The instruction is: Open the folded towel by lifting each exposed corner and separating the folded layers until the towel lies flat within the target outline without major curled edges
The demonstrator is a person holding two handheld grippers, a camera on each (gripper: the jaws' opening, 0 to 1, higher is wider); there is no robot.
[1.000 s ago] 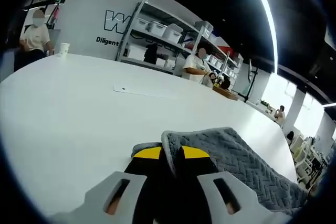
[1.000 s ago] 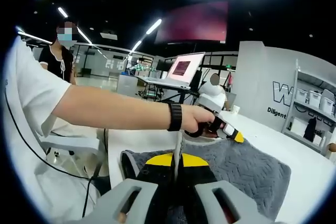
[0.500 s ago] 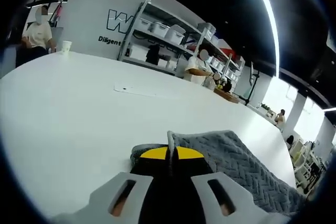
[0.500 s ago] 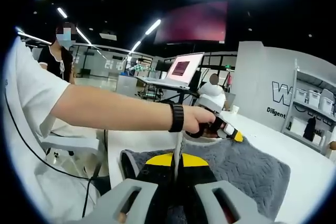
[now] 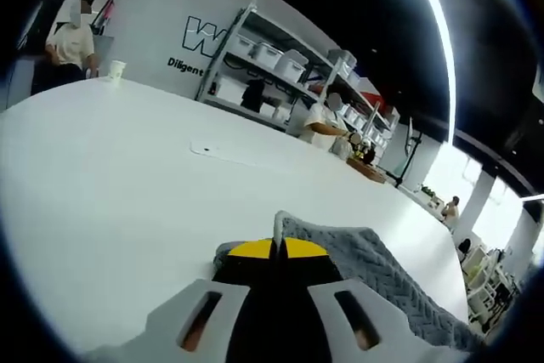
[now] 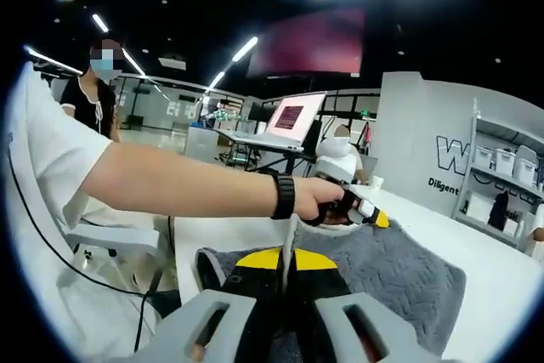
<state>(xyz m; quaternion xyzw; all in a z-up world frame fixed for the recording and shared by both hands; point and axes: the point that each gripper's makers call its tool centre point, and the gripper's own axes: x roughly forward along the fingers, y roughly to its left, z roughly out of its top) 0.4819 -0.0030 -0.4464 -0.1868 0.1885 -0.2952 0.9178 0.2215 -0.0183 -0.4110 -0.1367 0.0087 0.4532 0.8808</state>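
I see my left hand-held gripper (image 5: 274,248) clenched on a raised edge of the grey towel (image 5: 374,265), which trails off right across the white surface (image 5: 110,176). My right hand-held gripper (image 6: 285,258) pinches the towel's near edge; the towel (image 6: 399,274) spreads beyond it, the left hand-held gripper (image 6: 361,210) gripping its far edge.

one towel (image 6: 399,265), two hand-held grippers (image 5: 274,250) (image 6: 286,259)
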